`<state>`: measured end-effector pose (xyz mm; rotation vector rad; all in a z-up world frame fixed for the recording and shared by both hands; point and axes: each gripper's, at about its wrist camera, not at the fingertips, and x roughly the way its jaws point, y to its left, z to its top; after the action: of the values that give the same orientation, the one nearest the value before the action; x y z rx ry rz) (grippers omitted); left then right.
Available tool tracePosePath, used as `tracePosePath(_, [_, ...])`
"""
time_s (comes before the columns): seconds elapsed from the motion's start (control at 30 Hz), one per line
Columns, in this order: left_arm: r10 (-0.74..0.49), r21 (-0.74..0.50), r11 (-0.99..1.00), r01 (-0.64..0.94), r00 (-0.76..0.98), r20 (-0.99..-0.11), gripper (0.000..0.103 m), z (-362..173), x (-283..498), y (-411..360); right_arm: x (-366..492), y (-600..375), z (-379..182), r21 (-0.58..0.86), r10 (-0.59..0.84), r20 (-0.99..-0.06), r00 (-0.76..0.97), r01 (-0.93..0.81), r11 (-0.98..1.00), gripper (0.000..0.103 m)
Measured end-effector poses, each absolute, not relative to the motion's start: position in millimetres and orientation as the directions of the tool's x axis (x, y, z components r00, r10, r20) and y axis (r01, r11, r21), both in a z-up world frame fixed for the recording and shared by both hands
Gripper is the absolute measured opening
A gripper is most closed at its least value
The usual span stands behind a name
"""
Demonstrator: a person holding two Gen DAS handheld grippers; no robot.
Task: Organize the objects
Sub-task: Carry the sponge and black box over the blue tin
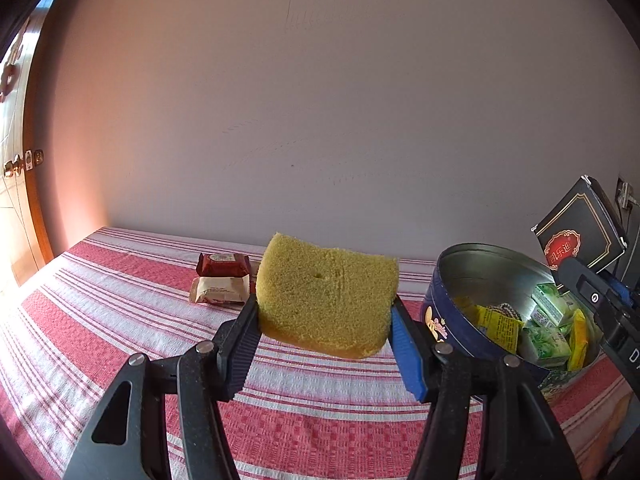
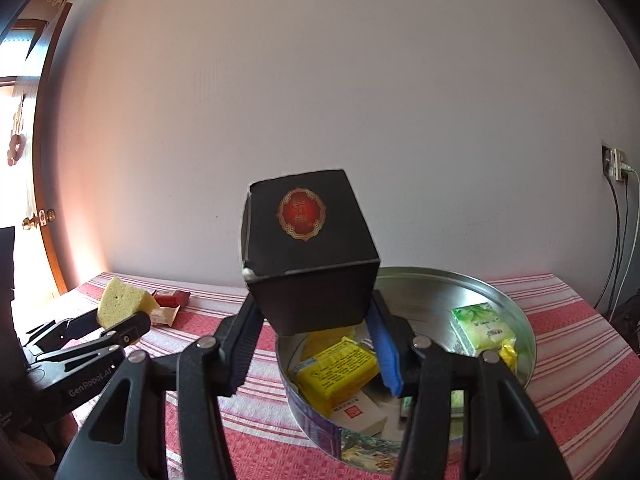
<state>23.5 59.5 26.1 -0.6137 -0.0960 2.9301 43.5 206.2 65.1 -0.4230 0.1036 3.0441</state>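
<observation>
My left gripper (image 1: 324, 312) is shut on a yellow sponge (image 1: 326, 292) and holds it above the red-and-white striped tablecloth (image 1: 120, 320); the sponge also shows in the right wrist view (image 2: 120, 300). My right gripper (image 2: 316, 320) is shut on a black box with a red emblem (image 2: 308, 248) and holds it over the near-left part of the round tin (image 2: 516, 320). The tin (image 1: 440, 320) holds several yellow, green and white packets (image 2: 340, 368). The black box also shows in the left wrist view (image 1: 576, 232).
A red snack packet (image 1: 224, 264) and a beige snack packet (image 1: 220, 292) lie on the cloth near the wall, left of the sponge. A wooden door (image 1: 24, 184) stands at the far left. A wall socket with cables (image 2: 616, 168) is at the right.
</observation>
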Motion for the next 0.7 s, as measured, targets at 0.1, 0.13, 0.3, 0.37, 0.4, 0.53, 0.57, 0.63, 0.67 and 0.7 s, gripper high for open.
tracePosePath(0.1, [0.183,-0.092,-0.983,-0.159,-0.908,-0.376,0.062,33,23,74,44,226,67,0.097,0.055,-0.278,-0.959,-0.085,-0.992,0.052])
tracePosePath(0.13, [0.191,-0.091,-0.981,-0.169,-0.908,-0.372,0.062,34,20,78,45,232,68,0.107,0.057,-0.278,-0.959,-0.089,-0.99,0.052])
tracePosePath(0.3, [0.242,-0.086,-0.97,-0.226,-0.903,-0.355,0.062,41,17,105,49,256,68,0.095,0.092,-0.277,-0.956,-0.123,-0.988,0.052])
tracePosePath(0.37, [0.262,-0.084,-0.965,-0.249,-0.897,-0.356,0.062,41,16,117,48,265,68,0.088,0.11,-0.284,-0.953,-0.14,-0.986,0.052])
tracePosePath(0.4, [0.271,-0.081,-0.962,-0.259,-0.894,-0.356,0.062,40,16,123,48,270,67,0.083,0.121,-0.289,-0.95,-0.151,-0.985,0.052])
tracePosePath(0.53, [0.303,-0.069,-0.952,-0.299,-0.883,-0.359,0.062,39,14,145,45,289,66,0.067,0.169,-0.309,-0.936,-0.199,-0.978,0.052])
tracePosePath(0.57, [0.311,-0.064,-0.949,-0.309,-0.879,-0.362,0.062,39,12,150,44,295,65,0.065,0.183,-0.312,-0.932,-0.213,-0.975,0.052])
tracePosePath(0.63, [0.32,-0.058,-0.945,-0.322,-0.873,-0.368,0.062,38,7,159,45,306,64,0.056,0.216,-0.316,-0.924,-0.245,-0.968,0.052])
tracePosePath(0.67, [0.325,-0.06,-0.943,-0.327,-0.871,-0.369,0.062,37,5,162,44,310,64,0.05,0.237,-0.318,-0.918,-0.265,-0.963,0.052])
tracePosePath(0.7, [0.332,-0.064,-0.941,-0.332,-0.867,-0.372,0.062,37,2,166,44,315,63,0.044,0.256,-0.32,-0.912,-0.285,-0.958,0.052])
